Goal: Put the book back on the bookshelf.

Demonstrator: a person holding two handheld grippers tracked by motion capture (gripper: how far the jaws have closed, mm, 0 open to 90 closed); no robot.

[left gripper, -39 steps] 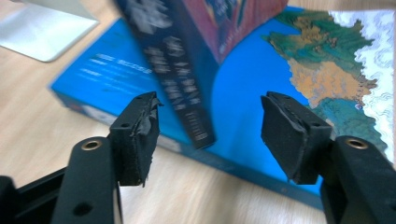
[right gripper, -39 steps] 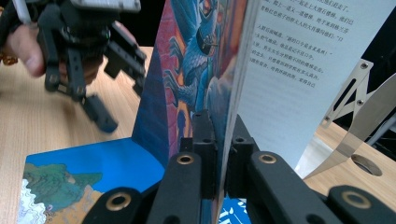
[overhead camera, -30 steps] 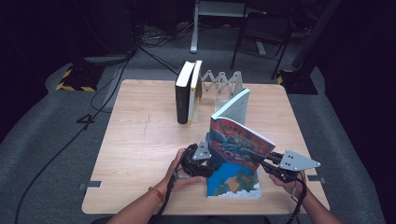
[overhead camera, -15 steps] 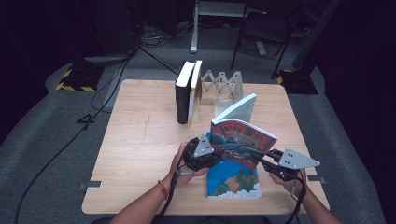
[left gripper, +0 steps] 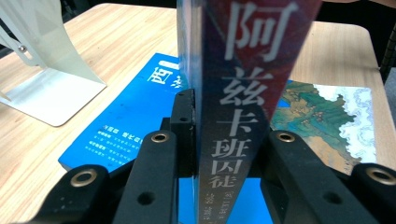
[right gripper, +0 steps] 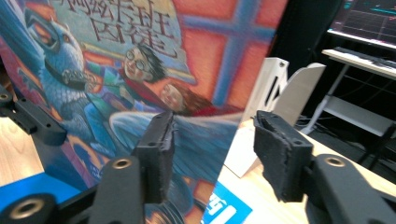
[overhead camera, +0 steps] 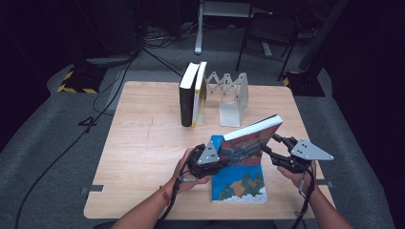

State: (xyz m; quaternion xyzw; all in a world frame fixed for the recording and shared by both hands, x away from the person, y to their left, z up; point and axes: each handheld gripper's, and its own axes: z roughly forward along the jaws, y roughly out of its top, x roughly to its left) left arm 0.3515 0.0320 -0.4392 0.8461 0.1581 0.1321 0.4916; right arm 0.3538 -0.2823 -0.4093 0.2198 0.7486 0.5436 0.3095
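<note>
wooden table (overhead camera: pixel 143 143), blue book (overhead camera: pixel 239 188) lying flat near its front edge, illustrated book (overhead camera: pixel 246 143) tilted above it, left gripper (overhead camera: pixel 212 160) just closed and clamped on its spine, right gripper (overhead camera: pixel 270 148) jaws just opened, apart beside its edge

The spine of the upright book (left gripper: pixel 243 107) carries large pale Chinese characters running downward — 阿兹卡班囚徒. The same title stands across the top of its illustrated front cover, though cut off and blurred there. The blue book (left gripper: pixel 135 116) lying flat on the worktop shows a white 西 — its smaller white lines are too small to read.
</note>
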